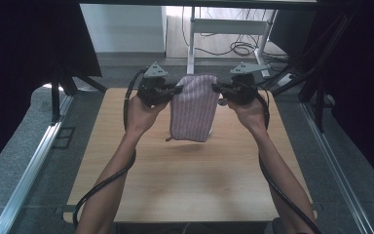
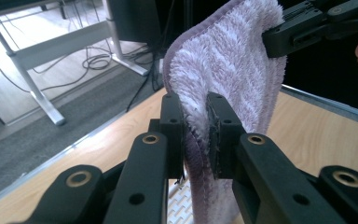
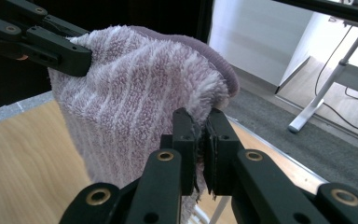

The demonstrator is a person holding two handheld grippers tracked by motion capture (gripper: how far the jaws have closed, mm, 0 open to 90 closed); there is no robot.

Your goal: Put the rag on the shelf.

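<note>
1. Towel (image 1: 193,107): I am holding it in the air above the far half of the desk (image 1: 185,190), a striped pinkish cloth hanging from its two upper corners, its lower edge just clear of the wood.
2. Nearest me, my forearms are coming in from the bottom of the high view and spreading toward the two corners.
3. My left tool (image 1: 175,90) is clamping the towel's left upper corner; in the left gripper view the pile is bunching between the closed jaws (image 2: 196,135).
4. My right tool (image 1: 217,88) is pinching the right upper corner just as tightly, with only a thin fold of cloth between its jaws (image 3: 201,149).
5. The towel's long axis is running vertically, top edge up between the tools and bottom hem pointing down at the desk; its face is turned toward me.
6. Risk, as I judge it: the right bite is looking shallow, so the corner could slip free if I pull the tools apart too hard.
7. Beyond the desk, grey floor, a white frame (image 1: 224,27) and loose cables are lying well clear.
</note>
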